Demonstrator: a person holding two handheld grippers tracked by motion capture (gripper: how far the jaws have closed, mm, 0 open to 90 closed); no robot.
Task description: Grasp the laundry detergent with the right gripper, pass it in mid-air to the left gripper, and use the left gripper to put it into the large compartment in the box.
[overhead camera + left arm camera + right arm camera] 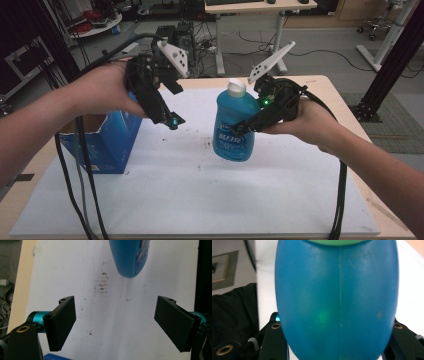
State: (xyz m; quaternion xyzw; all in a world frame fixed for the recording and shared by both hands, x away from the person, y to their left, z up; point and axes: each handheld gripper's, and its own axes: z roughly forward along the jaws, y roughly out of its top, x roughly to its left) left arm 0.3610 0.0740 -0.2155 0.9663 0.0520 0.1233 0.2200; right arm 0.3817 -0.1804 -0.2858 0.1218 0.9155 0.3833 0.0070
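Fingers of my right gripper [239, 129] are clamped on the blue bottle [233, 125], one on each side of its body; in the right gripper view the bottle's blue wall [337, 302] stands between them. Bottle: upright, white cap on top, held clear above the white sheet on the tabletop [320, 82], over the sheet's middle. Fingers [62, 322] of my left gripper [172, 120] stand wide apart with nothing between them; that gripper hangs to the left of the bottle, apart from it, pointing down at the sheet, with the bottle's rounded bottom [130, 260] at the top of its own view. Blue cardboard box [112, 140]: open, on the sheet, left of the bottle and below my left hand [102, 90].
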